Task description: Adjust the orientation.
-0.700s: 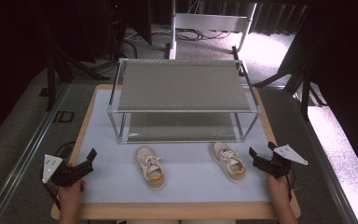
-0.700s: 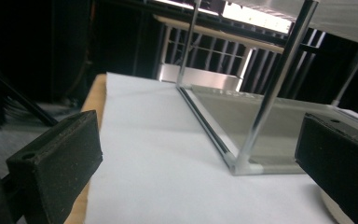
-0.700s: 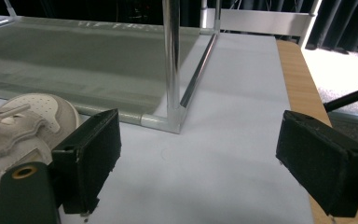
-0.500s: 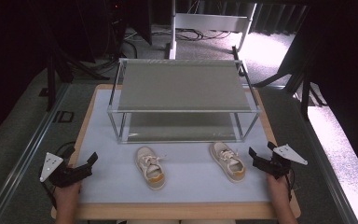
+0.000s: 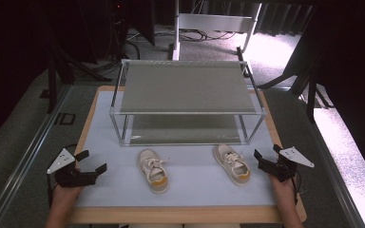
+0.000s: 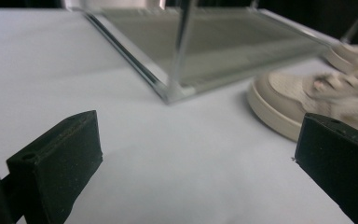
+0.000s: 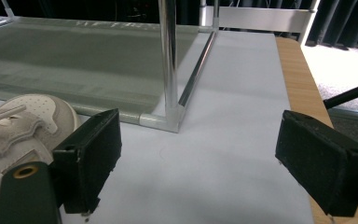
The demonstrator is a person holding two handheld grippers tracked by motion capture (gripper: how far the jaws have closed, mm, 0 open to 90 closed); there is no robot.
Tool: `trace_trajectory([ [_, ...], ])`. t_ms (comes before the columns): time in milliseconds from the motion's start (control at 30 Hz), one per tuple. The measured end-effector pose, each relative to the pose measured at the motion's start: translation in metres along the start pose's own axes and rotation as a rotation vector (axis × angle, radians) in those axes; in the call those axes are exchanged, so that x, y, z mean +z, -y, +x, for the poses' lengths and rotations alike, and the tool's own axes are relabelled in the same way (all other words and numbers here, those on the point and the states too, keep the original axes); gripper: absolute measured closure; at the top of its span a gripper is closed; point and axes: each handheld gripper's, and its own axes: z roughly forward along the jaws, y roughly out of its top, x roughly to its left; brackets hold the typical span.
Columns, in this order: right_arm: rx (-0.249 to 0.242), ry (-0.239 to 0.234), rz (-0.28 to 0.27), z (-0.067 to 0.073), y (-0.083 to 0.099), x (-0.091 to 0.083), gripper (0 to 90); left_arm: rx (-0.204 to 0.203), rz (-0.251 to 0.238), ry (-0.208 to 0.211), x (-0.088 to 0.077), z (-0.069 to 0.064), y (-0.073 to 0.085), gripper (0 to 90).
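Two small beige shoes lie on the white mat in front of a two-tier metal rack [image 5: 185, 88]. The left shoe [image 5: 153, 169] has an orange heel patch; the right shoe [image 5: 231, 164] lies near the rack's front right post. My left gripper [image 5: 92, 160] rests at the mat's left edge, open and holding nothing, aimed toward the left shoe [image 6: 307, 93]. My right gripper [image 5: 267, 152] sits just right of the right shoe, also open with nothing between its fingers. In the right gripper view the open gripper [image 7: 200, 158] faces the rack's corner post [image 7: 168, 70], with the shoe [image 7: 23, 121] at the left.
The white mat [image 5: 195, 185] covers a wooden table [image 5: 185, 214]. The rack's lower shelf [image 5: 185, 128] stands open toward me. Dark stands and a metal frame [image 5: 214, 21] lie beyond the table. The left gripper [image 6: 198, 154] view shows the rack's near corner [image 6: 177, 88].
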Motion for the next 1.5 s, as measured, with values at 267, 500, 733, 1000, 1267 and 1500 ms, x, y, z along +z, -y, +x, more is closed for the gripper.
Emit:
trace_trajectory([
  [267,-0.009,0.003,0.008,0.001,0.000,0.001,13.9,0.083,0.258,0.045,0.006,-0.006,-0.002,0.3],
  [500,-0.004,0.006,0.013,0.001,0.000,0.001,13.9,0.157,0.402,0.058,0.002,-0.011,-0.017,1.3],
  [733,-0.010,0.010,0.011,0.001,0.000,0.001,14.0,0.228,0.611,0.082,-0.001,-0.016,-0.032,1.3],
  [1000,-0.012,0.019,0.012,0.002,0.000,0.001,14.0,0.297,0.796,0.075,-0.003,-0.023,-0.042,1.2],
  [1267,-0.014,0.017,0.018,0.002,-0.001,0.002,14.0,0.376,0.940,0.055,-0.002,-0.034,-0.048,1.3],
  [1500,-0.015,0.016,0.021,0.002,-0.001,0.002,14.4,0.421,1.047,0.063,0.005,-0.045,-0.053,1.2],
])
